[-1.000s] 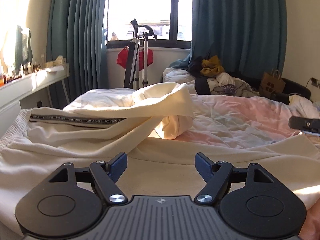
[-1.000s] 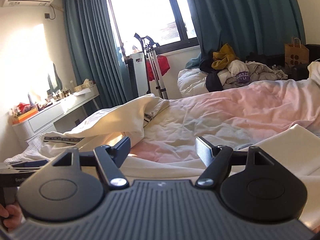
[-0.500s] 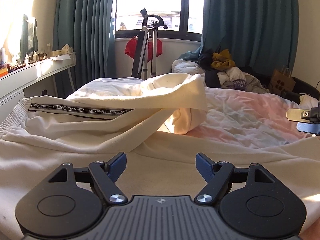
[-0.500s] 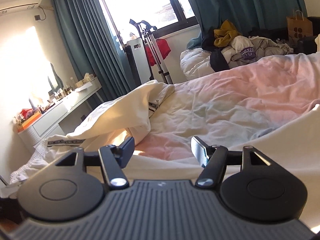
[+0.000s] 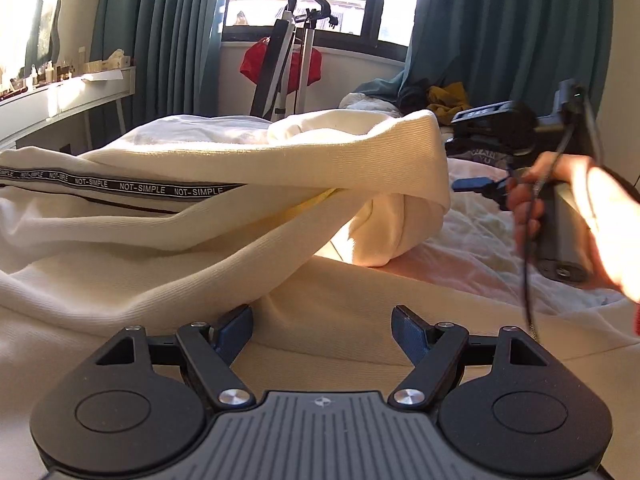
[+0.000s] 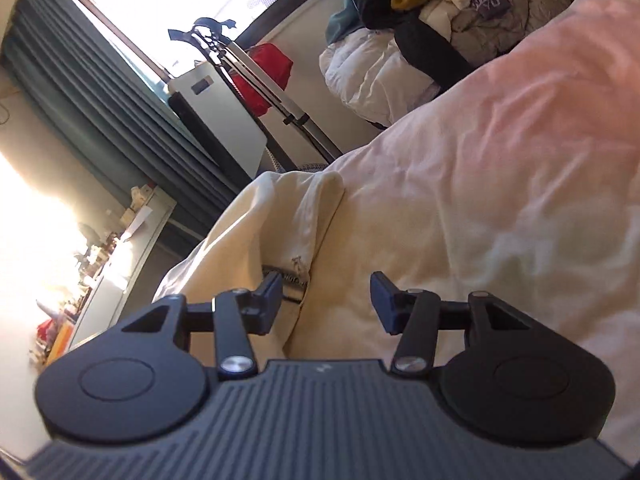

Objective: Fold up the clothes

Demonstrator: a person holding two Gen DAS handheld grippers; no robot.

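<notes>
Basically cream trousers (image 5: 248, 216) sprawl across bed (image 5: 492, 240), mid-frame, leg end bunched so it needs pulling out; left gripper (image 5: 322, 330) jaws apart, empty, w/ cloth below; right gripper (image 6: 325, 298) jaws closing round cloth edge, not yet pinching

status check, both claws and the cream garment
Left claw open above cream garment, holding nothing. Right claw closing, nothing gripped, at the folded cuff. Nothing in the way.

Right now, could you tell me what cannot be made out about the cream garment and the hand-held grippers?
- Cream garment: its type; cut off by the left edge, left wrist view.
- Its near part: hidden under the left hand-held gripper.
- Right hand-held gripper, closing: cloth contact unclear; right wrist view blurred, tilted.
</notes>
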